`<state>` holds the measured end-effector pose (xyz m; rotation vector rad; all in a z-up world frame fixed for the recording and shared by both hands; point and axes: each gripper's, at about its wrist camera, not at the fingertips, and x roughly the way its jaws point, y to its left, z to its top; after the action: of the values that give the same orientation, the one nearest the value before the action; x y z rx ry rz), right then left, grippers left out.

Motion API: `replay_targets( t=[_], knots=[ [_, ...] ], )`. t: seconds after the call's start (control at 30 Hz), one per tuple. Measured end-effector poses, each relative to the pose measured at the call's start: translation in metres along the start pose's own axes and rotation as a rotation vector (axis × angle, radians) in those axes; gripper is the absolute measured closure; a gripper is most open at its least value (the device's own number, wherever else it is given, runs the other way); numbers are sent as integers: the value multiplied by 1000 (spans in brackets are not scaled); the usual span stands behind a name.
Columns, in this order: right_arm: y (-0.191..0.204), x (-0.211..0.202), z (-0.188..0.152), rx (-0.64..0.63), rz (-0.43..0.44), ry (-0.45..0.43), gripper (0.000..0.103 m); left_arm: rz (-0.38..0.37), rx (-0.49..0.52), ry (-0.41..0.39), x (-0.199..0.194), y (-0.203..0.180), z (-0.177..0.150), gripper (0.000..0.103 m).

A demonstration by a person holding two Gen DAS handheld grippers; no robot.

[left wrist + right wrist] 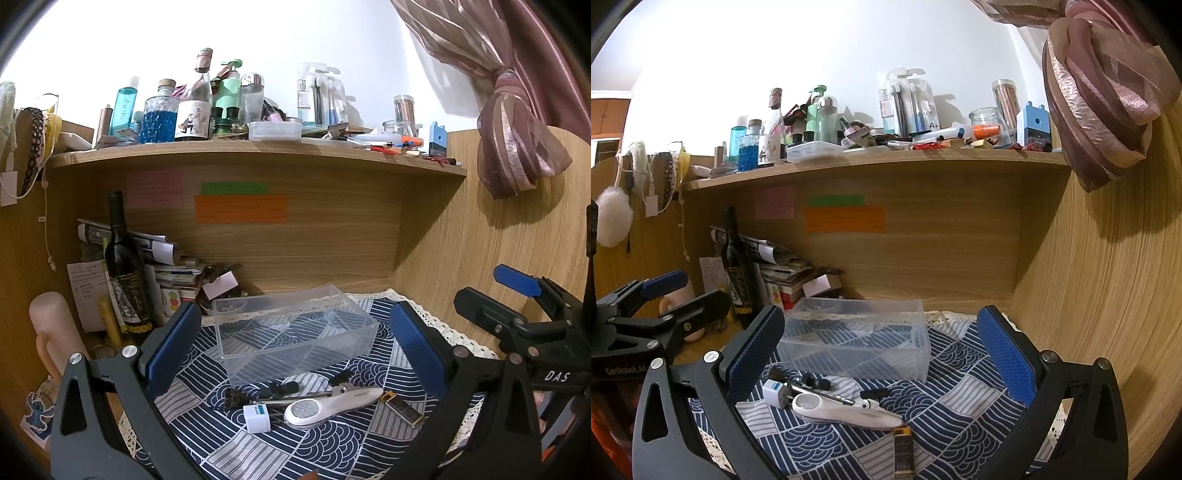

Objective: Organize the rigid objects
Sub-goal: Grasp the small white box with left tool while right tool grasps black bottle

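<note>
We are in a home bedroom nook: a cluttered light wooden shelf (258,157) of toiletry bottles, beside it a tied mauve curtain (517,122).

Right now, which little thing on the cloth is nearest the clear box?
The black binder clip lies closest to the clear plastic box; the white magnifier, white plug and gold-black lighter lie farther.

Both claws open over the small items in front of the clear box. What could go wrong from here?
1. The magnifier lies on top of the metal tool and touches the plug; grabbing one may drag the others.
2. The clear box looks light and nothing holds it; a nudge could slide it on the cloth.
3. The wine bottle stands close by the left claw; a wide swing might tip it.
</note>
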<state>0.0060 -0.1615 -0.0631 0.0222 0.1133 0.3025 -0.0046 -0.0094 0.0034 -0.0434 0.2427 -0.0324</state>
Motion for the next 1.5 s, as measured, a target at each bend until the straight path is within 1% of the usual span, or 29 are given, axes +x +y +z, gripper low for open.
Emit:
replay_targets(
  t=[0.27,0.37,0.43,0.57,0.67,0.7,0.73,0.83,0.87,0.9,0.97,1.0,1.03,1.07,1.13,1.27,1.33,1.37,1.43,1.5],
  knots=[
    [-3,7,-2,5,5,17,0,-19,-6,3,4,-1,-2,0],
    [-6,9,-4,14,25,26,0,-11,-10,0,5,0,-1,1],
    [-9,11,-5,18,27,32,0,-1,-13,5,6,4,-1,10],
    [-17,17,-9,32,23,52,0,24,-22,41,16,19,-1,17],
    [-23,25,-15,33,9,88,6,41,-37,104,30,32,-9,24],
    [-25,27,-17,35,11,99,10,44,-44,131,34,36,-14,27],
    [-28,32,-23,34,9,129,16,44,-56,168,41,41,-20,30],
    [-33,43,-36,27,4,192,25,52,-75,257,58,50,-40,37],
    [-34,46,-40,24,3,213,27,57,-77,281,62,53,-47,37],
    [-36,51,-47,22,3,245,32,59,-80,309,67,54,-53,38],
    [-37,57,-56,16,9,287,38,51,-90,377,79,57,-68,42],
    [-38,61,-63,12,9,315,41,42,-97,412,85,58,-76,45],
    [-39,64,-69,11,10,338,42,35,-99,435,89,57,-82,49],
    [-40,66,-73,12,13,353,44,29,-101,456,93,56,-87,50],
    [-42,74,-88,24,28,418,50,18,-100,483,97,53,-98,51],
    [-42,87,-115,48,46,514,56,1,-94,520,102,46,-112,51],
    [-43,92,-128,60,59,571,64,-2,-87,538,106,43,-117,51],
    [-43,94,-134,61,63,590,65,-2,-85,544,109,43,-119,51],
    [-42,99,-142,51,68,624,73,-3,-91,560,115,42,-120,51],
    [-38,100,-146,20,62,620,74,-6,-101,569,121,42,-119,51]
  ],
)
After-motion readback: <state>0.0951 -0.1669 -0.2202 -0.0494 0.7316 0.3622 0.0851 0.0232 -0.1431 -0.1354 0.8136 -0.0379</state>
